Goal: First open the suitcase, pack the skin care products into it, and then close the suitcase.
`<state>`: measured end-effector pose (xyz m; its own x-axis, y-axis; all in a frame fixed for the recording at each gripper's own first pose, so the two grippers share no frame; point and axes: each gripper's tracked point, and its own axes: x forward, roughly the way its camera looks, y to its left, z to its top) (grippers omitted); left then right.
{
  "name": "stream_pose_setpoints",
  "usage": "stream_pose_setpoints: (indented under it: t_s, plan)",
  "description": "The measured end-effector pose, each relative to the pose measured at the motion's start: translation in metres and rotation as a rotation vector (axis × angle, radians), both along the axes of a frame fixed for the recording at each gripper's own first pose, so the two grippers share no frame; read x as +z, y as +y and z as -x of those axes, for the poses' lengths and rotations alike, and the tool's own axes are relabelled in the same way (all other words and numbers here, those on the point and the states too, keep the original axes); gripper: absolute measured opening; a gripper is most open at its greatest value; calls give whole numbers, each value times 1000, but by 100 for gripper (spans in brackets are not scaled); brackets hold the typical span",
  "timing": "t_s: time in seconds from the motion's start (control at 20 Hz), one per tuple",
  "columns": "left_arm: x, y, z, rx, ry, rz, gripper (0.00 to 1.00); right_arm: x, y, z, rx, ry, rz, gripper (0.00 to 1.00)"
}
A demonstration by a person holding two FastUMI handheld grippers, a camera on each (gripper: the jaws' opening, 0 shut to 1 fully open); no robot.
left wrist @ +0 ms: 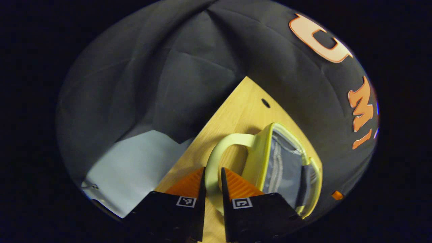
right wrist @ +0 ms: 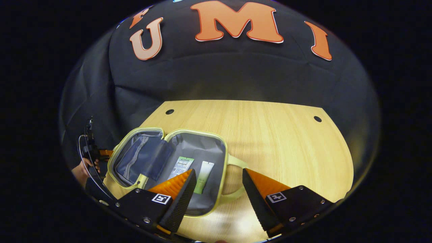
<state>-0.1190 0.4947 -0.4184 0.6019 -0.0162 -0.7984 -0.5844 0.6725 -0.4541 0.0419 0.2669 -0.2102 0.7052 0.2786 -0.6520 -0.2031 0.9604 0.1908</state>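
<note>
A pale yellow-green soft-sided suitcase (right wrist: 168,165) with a grey fabric lining lies open on the light wooden table (right wrist: 287,141), left of centre in the right gripper view. Two skin care products rest in its right half: a flat sachet with a green-and-white label (right wrist: 181,166) and, just beside it, a slim pale-green tube (right wrist: 204,175).

In the left gripper view, the left gripper (left wrist: 213,179) sits at bottom centre, its fingers pressed together on the curved yellow-green carry handle (left wrist: 216,158) of the lid half. The right gripper (right wrist: 219,184) hovers over the other handle with its jaws wide apart, holding nothing.

Packing looks done, so closing is probably next. The risks, as I judge them: the soft handle could slip from the clamp as the lid swings, the light case could drag across the table instead of folding, or the loose dark inner flap (right wrist: 152,158) could catch in the seam.
</note>
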Motion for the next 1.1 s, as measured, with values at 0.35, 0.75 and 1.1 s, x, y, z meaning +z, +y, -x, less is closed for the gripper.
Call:
stream_pose_setpoints:
  t_s: [0.35, 0.75, 1.1]
  plan:
    - [82, -6, -22, -60, -181, -79, 8, 12, -4, 0, 17, -65, 0, 91]
    - [216, -67, -64, -148, -436, -38, 10, 34, -8, -8, 58, -130, -53, 94]
    - [283, -153, -92, -240, -540, -50, 12, 50, -57, -15, 72, -210, -18, 94]
